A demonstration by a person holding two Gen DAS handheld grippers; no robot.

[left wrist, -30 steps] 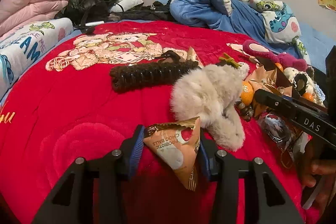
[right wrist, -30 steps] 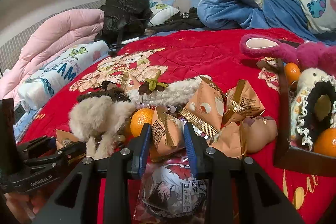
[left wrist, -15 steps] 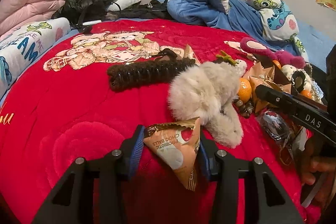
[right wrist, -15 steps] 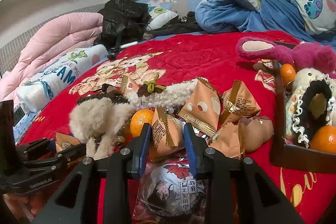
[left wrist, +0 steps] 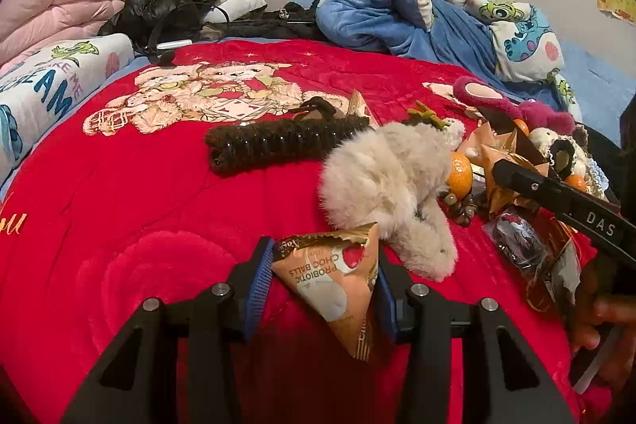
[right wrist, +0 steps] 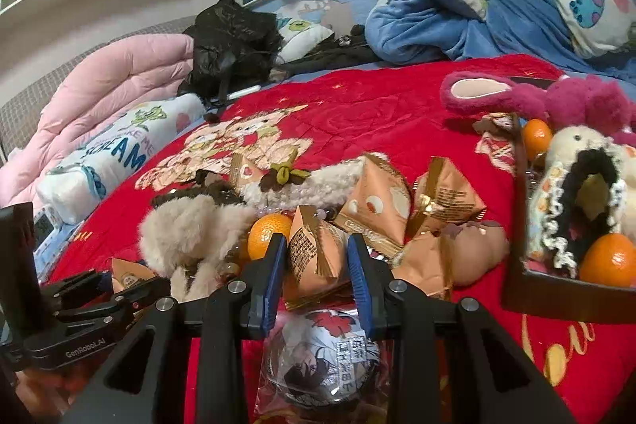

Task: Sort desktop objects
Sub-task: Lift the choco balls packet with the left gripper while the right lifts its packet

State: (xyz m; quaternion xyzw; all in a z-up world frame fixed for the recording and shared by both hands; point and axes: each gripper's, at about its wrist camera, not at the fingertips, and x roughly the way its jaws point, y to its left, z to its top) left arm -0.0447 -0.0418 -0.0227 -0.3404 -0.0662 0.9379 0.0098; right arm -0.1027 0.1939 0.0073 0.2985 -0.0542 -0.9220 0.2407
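Note:
My left gripper (left wrist: 322, 281) is shut on a triangular snack pouch (left wrist: 338, 285) printed "Probiotic Choc Balls", held over the red blanket (left wrist: 139, 193). My right gripper (right wrist: 316, 265) is shut on a similar tan snack pouch (right wrist: 314, 253) in the pile. More tan pouches (right wrist: 377, 209) lie just behind it, beside an orange (right wrist: 264, 233). A beige fluffy toy (left wrist: 389, 177) lies right of the left gripper. A badge in a clear bag (right wrist: 322, 360) sits under the right gripper. The left gripper also shows in the right wrist view (right wrist: 107, 289).
A dark spiral hair clip (left wrist: 278, 142) lies on the blanket. A dark tray (right wrist: 520, 225) at the right holds oranges (right wrist: 608, 261), a black scrunchie and plush toys. Pink plush (right wrist: 556, 98), blue bedding (right wrist: 457, 10), a pink quilt (right wrist: 119, 78) and a black bag (right wrist: 230, 38) ring the blanket.

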